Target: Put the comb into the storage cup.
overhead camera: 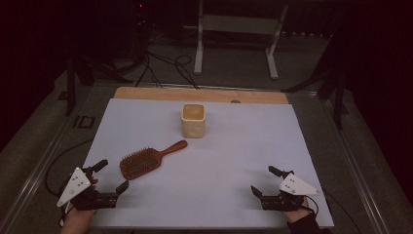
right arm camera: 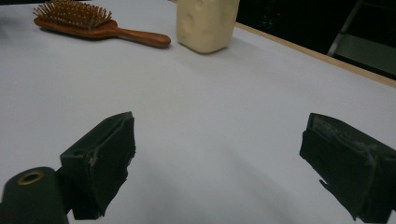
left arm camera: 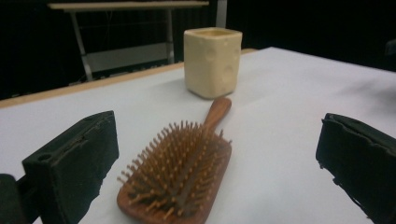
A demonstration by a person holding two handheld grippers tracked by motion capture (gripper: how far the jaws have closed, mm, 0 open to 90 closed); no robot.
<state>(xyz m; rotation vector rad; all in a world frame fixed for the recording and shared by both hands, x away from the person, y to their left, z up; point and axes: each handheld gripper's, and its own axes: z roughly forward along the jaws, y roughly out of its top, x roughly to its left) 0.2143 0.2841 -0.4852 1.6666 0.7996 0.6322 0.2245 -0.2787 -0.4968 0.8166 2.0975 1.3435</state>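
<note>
A wooden paddle hairbrush (overhead camera: 146, 160) lies bristles up on the white sheet, its handle pointing toward a cream square cup (overhead camera: 193, 120) standing farther back. My left gripper (overhead camera: 111, 175) rests near the front left, open, just short of the brush head. In the left gripper view the hairbrush (left arm camera: 182, 175) lies ahead between the spread jaws, untouched, with the cup (left arm camera: 212, 62) behind it. My right gripper (overhead camera: 263, 180) sits at the front right, open over bare sheet. In the right gripper view the hairbrush (right arm camera: 88, 22) and cup (right arm camera: 207, 23) lie far off.
The white sheet (overhead camera: 219, 161) covers a wooden board whose back edge (overhead camera: 146, 92) shows. A metal stand (overhead camera: 238, 34) and cables (overhead camera: 165, 68) lie on the floor beyond the table. A hand (overhead camera: 78, 222) holds the left gripper at the table's front edge.
</note>
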